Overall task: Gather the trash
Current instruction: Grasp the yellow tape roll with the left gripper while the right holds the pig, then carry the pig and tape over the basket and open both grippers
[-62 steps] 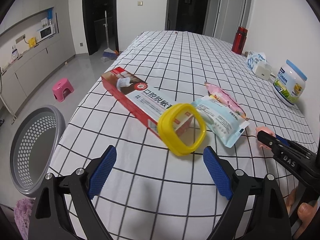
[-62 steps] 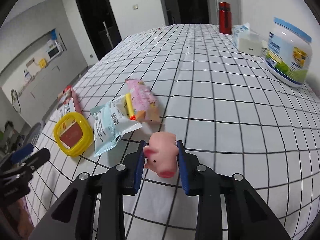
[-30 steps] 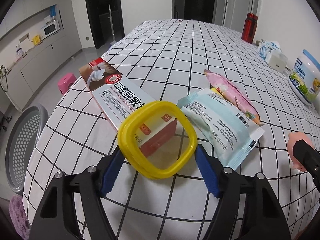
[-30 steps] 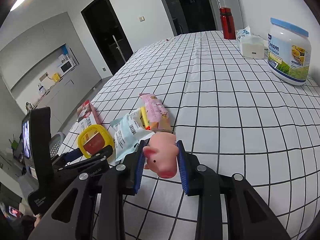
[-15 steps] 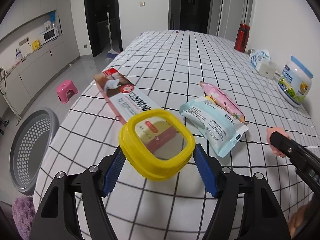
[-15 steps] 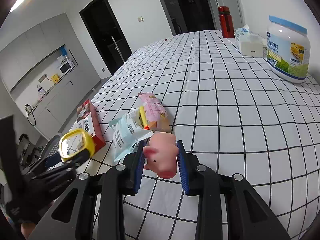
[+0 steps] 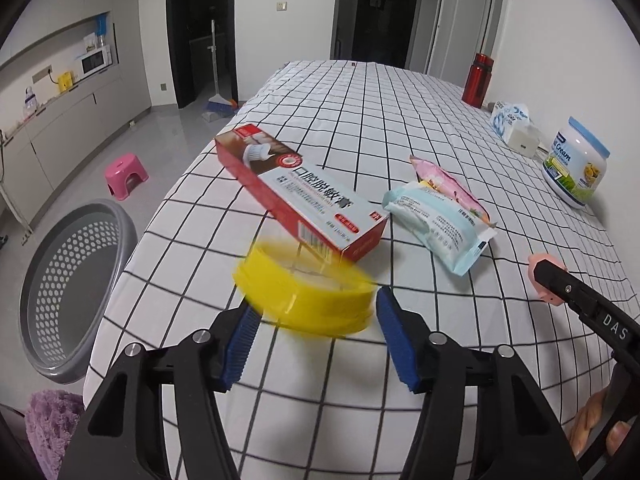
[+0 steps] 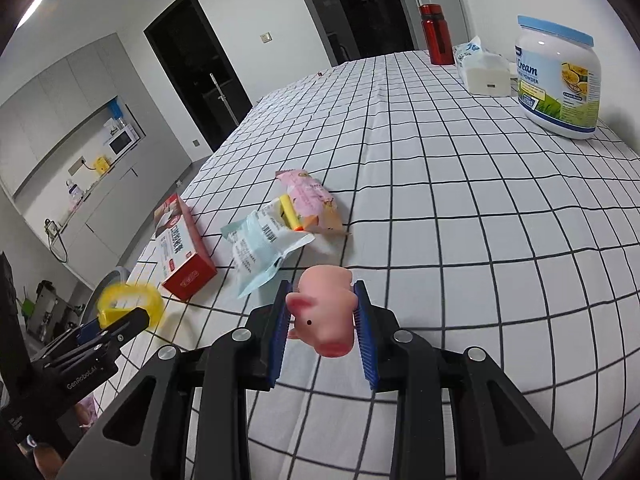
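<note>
Since half a second ago the yellow lid [image 7: 306,300] has tipped flat and blurred, and the left gripper [image 7: 314,344] has just been closing; the lid sits at the fingertips, the right pad looking clear of it, so it may be slipping free. The right gripper [image 8: 322,334] is clamped on a pink toy pig [image 8: 324,314]. The lid could drop onto the checked desk [image 7: 400,120] instead of into the gray basket [image 7: 60,280] on the floor. A red box [image 7: 296,196] and wrappers [image 7: 436,220] lie beyond.
</note>
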Available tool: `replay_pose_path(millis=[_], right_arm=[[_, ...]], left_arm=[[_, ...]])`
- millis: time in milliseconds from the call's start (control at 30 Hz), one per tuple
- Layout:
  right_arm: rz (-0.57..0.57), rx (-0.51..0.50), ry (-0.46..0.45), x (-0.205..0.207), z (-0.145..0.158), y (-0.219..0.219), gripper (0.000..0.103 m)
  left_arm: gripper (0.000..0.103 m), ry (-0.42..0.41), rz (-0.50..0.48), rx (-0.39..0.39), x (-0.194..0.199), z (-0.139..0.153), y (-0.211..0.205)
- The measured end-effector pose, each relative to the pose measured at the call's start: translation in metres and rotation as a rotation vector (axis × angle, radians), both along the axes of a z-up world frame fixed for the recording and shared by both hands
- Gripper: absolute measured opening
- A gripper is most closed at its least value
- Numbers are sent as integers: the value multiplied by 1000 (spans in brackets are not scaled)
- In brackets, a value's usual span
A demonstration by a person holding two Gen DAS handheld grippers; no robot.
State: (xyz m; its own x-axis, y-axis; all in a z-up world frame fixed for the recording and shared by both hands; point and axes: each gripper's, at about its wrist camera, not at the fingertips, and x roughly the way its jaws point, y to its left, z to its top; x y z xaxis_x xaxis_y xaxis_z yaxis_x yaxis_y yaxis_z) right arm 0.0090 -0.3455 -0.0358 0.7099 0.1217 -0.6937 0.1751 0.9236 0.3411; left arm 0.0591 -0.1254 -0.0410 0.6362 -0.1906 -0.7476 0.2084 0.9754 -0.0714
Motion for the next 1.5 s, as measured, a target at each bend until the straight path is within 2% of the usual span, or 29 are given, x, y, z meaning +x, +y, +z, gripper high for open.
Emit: replay_pose_path(millis=[500, 600, 767, 1067, 1333, 1400, 1500], right_arm=[[48, -3, 5, 2, -2, 36, 30], [52, 0, 6, 2, -4, 37, 30], [51, 13, 5, 2, -6, 36, 30], [56, 51, -4, 2, -9, 30, 30], [66, 67, -21, 0, -8, 29, 30], [66, 69, -24, -1, -8, 29, 30], [69, 72, -23, -1, -8, 29, 30]], left_arm=[[56, 61, 19, 0, -9, -19, 40], [59, 64, 20, -5, -8, -19, 40], [70, 57, 9, -3, -5, -20, 36], [79, 87, 15, -6, 12, -27, 21], [79, 124, 36, 28, 28, -40, 6], [71, 117, 33, 39, 28, -40, 3], [69, 118, 21, 30, 27, -39, 4]])
